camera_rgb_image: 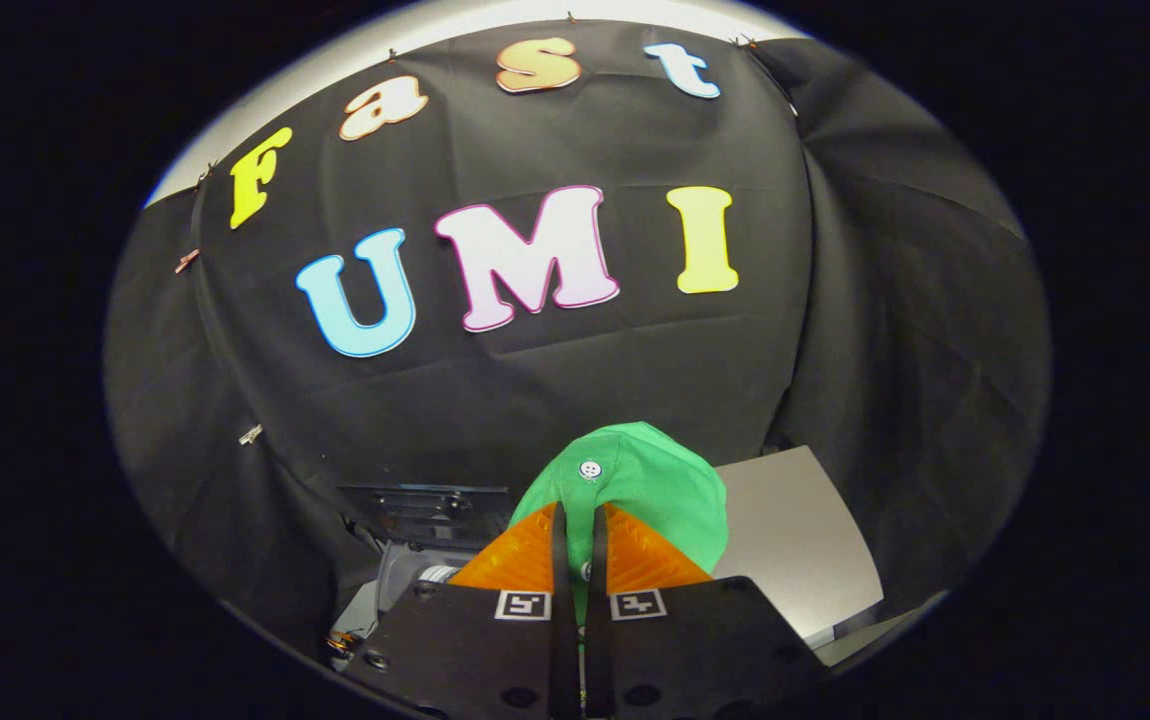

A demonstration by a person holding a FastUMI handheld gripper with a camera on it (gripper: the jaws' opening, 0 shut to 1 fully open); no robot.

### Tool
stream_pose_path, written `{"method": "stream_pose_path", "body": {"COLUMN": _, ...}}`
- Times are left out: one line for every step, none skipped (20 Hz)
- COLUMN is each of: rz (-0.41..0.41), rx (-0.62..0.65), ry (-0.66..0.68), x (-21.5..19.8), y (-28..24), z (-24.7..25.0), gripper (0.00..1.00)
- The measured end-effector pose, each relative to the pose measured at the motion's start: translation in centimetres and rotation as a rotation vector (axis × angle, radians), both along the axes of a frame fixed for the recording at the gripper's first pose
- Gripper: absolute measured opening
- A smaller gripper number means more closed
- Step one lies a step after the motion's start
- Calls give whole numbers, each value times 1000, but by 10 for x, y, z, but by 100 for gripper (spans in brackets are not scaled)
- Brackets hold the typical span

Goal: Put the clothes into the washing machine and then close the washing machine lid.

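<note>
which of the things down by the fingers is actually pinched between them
The green garment with a white button: the gripper is shut on its fabric. The grey washing machine lid lies beyond to its right, untouched.

Washing machine (pixel 415 560) — mostly behind tongs (pixel 575 520)

garment (pixel 635 480) pinched in the claw (pixel 576 520), washing machine (pixel 415 560) below left, lid (pixel 795 540) right.

Gripper closed on the green garment

The gripper (pixel 576 520) was raised, its two fingers (pixel 520 555) nearly together, pinching the green garment (pixel 650 490), which bulged just ahead of the tips.
</note>
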State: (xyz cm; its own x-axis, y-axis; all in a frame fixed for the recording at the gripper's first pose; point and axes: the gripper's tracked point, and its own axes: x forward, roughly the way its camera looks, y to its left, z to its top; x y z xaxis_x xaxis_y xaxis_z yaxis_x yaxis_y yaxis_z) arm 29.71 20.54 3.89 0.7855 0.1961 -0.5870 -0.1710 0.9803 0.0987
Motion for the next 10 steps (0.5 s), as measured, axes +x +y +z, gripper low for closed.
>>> {"method": "stream_pose_path", "body": {"rz": 16, "rx": 3, "ry": 0, "x": -3, "y": 18, "z": -2, "gripper": 7}}
{"method": "stream_pose_path", "body": {"rz": 33, "rx": 5, "ry": 3, "x": -6, "y": 38, "z": -5, "gripper": 7}}
{"method": "stream_pose_path", "body": {"rz": 54, "rx": 6, "ry": 9, "x": -9, "y": 57, "z": -9, "gripper": 7}}
{"method": "stream_pose_path", "body": {"rz": 77, "rx": 10, "ry": 15, "x": -14, "y": 80, "z": -14, "gripper": 7}}
{"method": "stream_pose_path", "body": {"rz": 99, "rx": 17, "ry": 22, "x": -18, "y": 102, "z": -20, "gripper": 7}}
{"method": "stream_pose_path", "body": {"rz": 120, "rx": 27, "ry": 30, "x": -23, "y": 125, "z": -26, "gripper": 7}}
{"method": "stream_pose_path", "body": {"rz": 141, "rx": 36, "ry": 40, "x": -27, "y": 147, "z": -32, "gripper": 7}}
{"method": "stream_pose_path", "body": {"rz": 159, "rx": 43, "ry": 52, "x": -31, "y": 167, "z": -40, "gripper": 7}}
{"method": "stream_pose_path", "body": {"rz": 175, "rx": 51, "ry": 58, "x": -34, "y": 185, "z": -51, "gripper": 7}}
{"method": "stream_pose_path", "body": {"rz": 184, "rx": 62, "ry": 66, "x": -37, "y": 203, "z": -61, "gripper": 7}}
